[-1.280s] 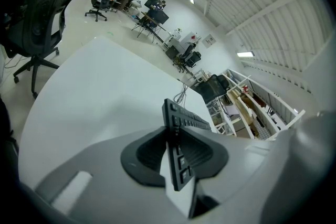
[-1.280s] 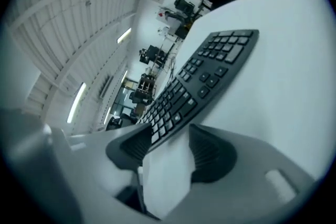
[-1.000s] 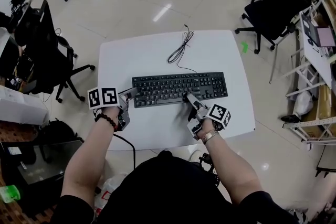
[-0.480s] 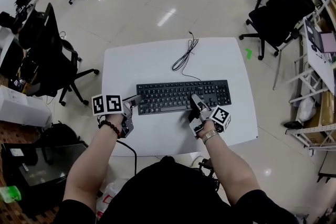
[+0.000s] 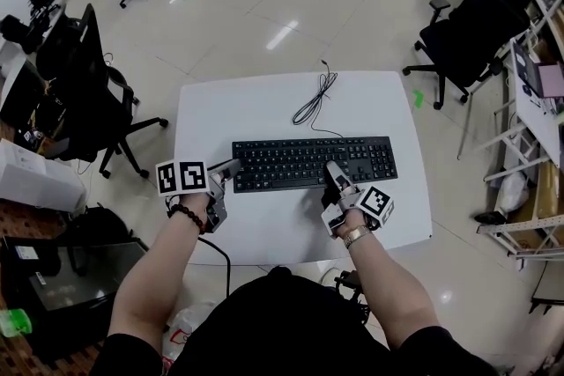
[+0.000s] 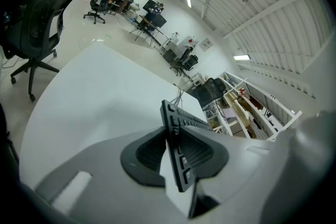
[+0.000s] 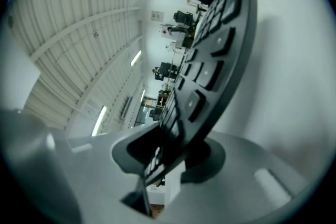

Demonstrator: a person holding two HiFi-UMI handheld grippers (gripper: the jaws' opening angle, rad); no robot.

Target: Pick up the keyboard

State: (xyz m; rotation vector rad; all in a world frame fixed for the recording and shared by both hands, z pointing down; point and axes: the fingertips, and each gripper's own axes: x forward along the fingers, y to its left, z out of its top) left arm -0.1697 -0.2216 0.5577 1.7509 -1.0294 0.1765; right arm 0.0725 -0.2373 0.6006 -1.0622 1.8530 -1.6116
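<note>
A black keyboard (image 5: 300,156) lies lengthwise on the white table (image 5: 256,110), its cable (image 5: 315,99) trailing toward the far edge. My left gripper (image 5: 231,170) is shut on the keyboard's left end; in the left gripper view the thin edge of the keyboard (image 6: 181,119) stands between the pads of the left gripper (image 6: 176,153). My right gripper (image 5: 334,173) is at the front edge, right of the middle. Its jaws are closing, with the keyboard (image 7: 215,44) between them, one pad of the right gripper (image 7: 173,153) on the keys and one underneath.
A black office chair (image 5: 84,84) stands left of the table and another chair (image 5: 467,31) at the far right. Shelving (image 5: 539,75) runs along the right wall. Bare tabletop lies in front of and behind the keyboard.
The right gripper's jaws have drawn together over the keyboard's front edge and it has risen a little. The left gripper keeps its hold on the left end.
</note>
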